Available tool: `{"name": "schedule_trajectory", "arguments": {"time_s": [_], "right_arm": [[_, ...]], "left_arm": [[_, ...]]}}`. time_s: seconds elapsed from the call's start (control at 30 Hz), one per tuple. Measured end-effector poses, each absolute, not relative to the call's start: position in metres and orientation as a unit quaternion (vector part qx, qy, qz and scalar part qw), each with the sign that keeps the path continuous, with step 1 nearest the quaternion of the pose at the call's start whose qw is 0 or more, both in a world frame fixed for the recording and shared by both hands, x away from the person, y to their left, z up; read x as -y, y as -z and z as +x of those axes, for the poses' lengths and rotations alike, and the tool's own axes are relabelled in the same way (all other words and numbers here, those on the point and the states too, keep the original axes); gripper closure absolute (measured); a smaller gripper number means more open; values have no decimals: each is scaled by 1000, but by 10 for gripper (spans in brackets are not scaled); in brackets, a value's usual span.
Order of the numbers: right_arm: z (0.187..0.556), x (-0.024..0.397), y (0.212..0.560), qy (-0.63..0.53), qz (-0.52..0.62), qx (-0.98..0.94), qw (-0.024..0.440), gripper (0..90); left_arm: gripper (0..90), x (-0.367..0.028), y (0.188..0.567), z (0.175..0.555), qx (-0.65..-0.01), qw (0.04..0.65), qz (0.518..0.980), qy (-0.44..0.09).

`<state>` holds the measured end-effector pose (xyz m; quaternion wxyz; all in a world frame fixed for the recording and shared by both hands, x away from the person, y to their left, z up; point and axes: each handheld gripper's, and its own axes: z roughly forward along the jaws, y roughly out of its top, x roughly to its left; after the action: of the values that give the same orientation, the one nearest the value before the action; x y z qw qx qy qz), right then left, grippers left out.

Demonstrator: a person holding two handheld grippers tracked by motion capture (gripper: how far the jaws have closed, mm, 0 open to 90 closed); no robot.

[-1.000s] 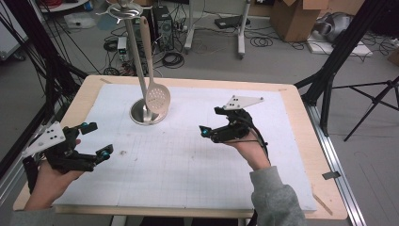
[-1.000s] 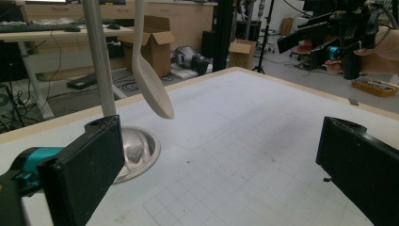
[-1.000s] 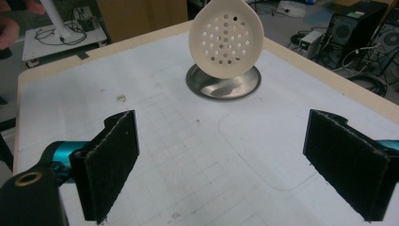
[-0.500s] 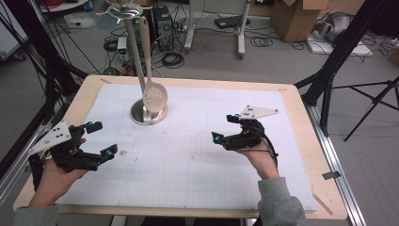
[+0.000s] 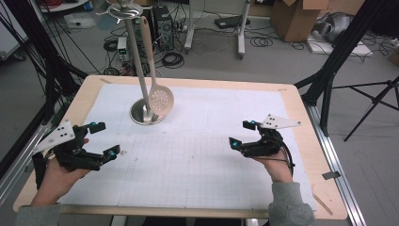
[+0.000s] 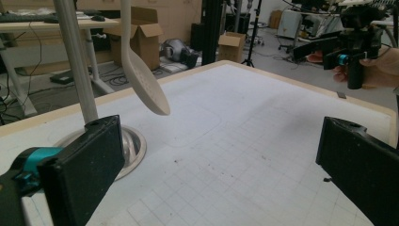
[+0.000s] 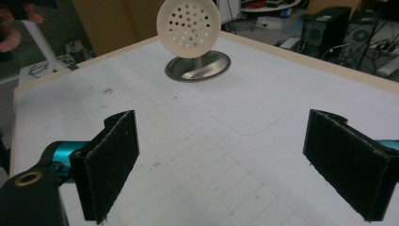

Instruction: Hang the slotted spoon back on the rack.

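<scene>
Cream plastic marks the slotted spoon (image 5: pixel 160 100), which hangs from the top of a metal stand (image 5: pixel 147 113) at the far left part of the table (image 5: pixel 301 136); its perforated bowl dangles just above the stand's round steel base, beside the upright pole. In the right gripper view we see the spoon's bowl (image 7: pixel 188 22) face-on, holes showing, in front of the base. In the left gripper view it (image 6: pixel 141 80) hangs edge-on beside the pole.

We hold the left gripper (image 5: pixel 104 140) near the table's left edge, over the white gridded mat (image 5: pixel 202 160), with its jaws spread wide and nothing between them. We hold the right gripper (image 5: pixel 244 134) on the right side of the mat, jaws likewise parted and empty, pointing toward the stand. Both grippers sit well apart from the spoon and from each other.
</scene>
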<state>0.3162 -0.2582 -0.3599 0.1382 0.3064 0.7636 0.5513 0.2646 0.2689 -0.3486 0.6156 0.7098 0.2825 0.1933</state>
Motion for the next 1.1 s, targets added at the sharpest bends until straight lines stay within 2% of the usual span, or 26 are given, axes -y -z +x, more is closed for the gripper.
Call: {"name": "schedule_trajectory", "arguments": {"time_s": [0.47, 1.1], "right_arm": [[297, 272, 368, -565, 318, -734, 203, 99], [278, 329, 391, -534, 441, -676, 251, 99]], "left_arm": [[20, -273, 355, 266, -290, 612, 709, -199], [20, -305, 369, 267, -337, 592, 691, -239]]}}
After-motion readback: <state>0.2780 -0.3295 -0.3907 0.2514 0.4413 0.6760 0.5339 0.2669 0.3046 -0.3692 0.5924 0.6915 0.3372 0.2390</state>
